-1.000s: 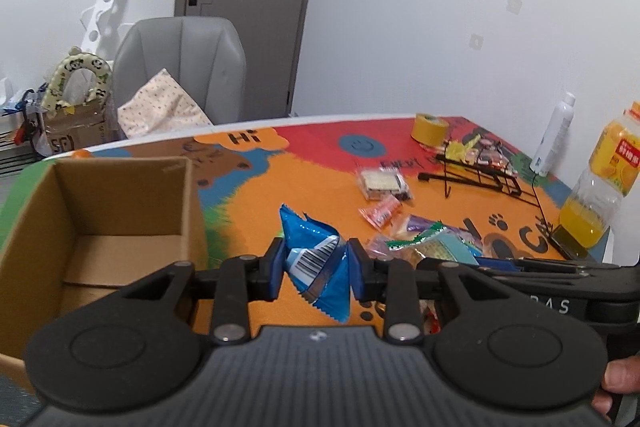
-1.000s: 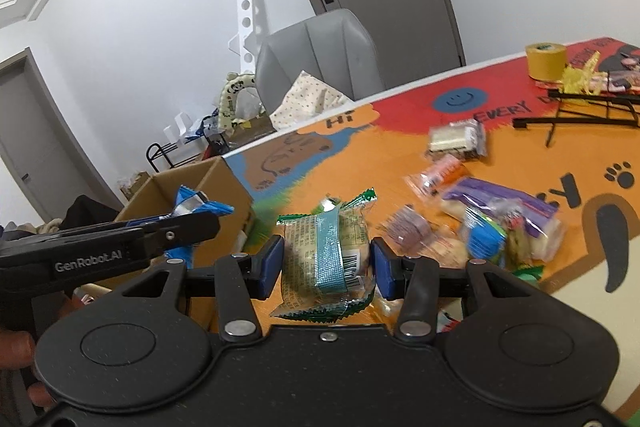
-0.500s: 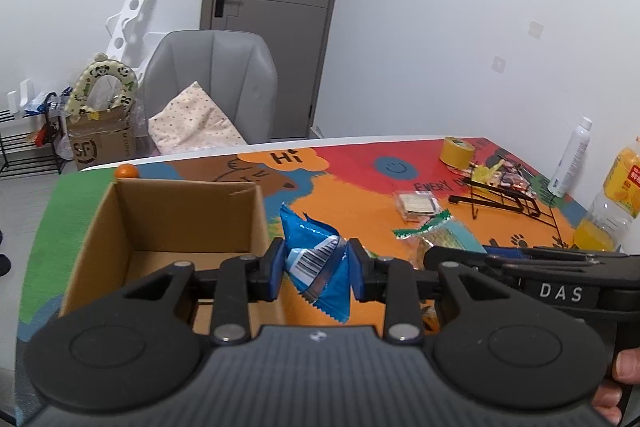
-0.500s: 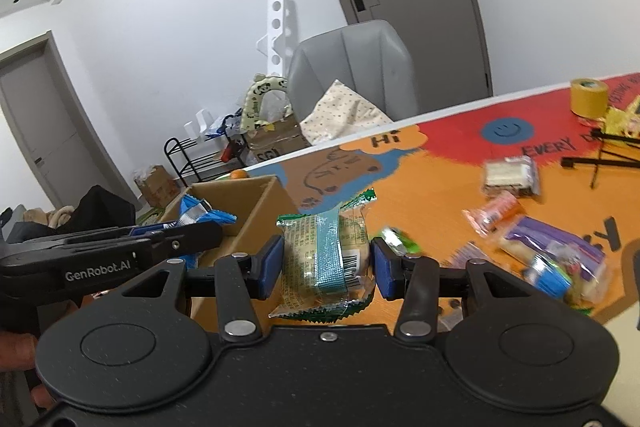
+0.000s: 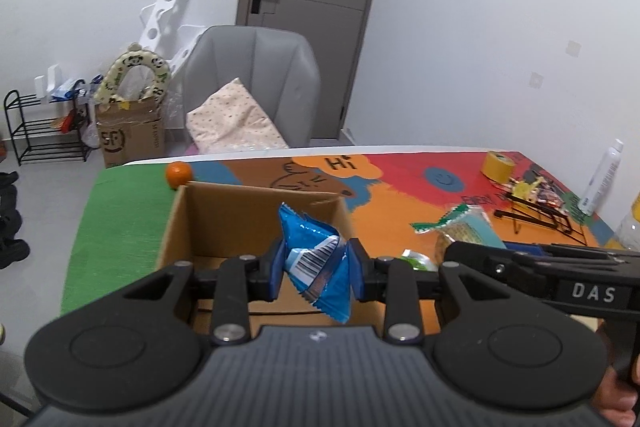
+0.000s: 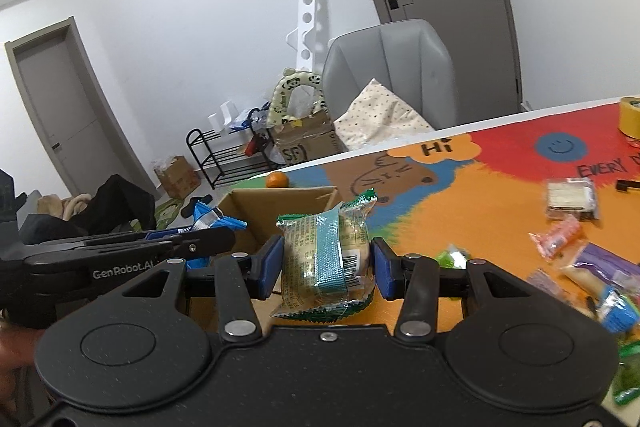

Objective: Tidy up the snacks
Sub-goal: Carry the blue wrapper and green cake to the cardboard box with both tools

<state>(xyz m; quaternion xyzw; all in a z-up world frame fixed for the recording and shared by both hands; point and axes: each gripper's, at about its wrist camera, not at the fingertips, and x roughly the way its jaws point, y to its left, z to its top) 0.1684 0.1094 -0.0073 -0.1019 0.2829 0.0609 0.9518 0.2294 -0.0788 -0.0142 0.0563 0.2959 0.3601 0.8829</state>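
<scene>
While both grippers hang over table's left end: round orange point(image 5: 178, 174) on green mat patch, just behind open cardboard box point(image 5: 224, 223), matte brown, rectangular. Left gripper point(image 5: 316, 264) pinching crinkly blue foil packet point(image 5: 314, 259) above box. Right gripper point(image 6: 326, 263) clamped on glossy green-edged wrapper point(image 6: 326, 255), pale cake inside, beside box. Loose shiny snack packets point(image 6: 580, 255) scattered right on orange mat; yellow tape roll point(image 5: 497, 166) far right.

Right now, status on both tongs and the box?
Left tongs shut on blue snack packet, over the cardboard box. Right tongs shut on green snack packet, beside the box. Nothing seen in the box; orange behind it.
</scene>
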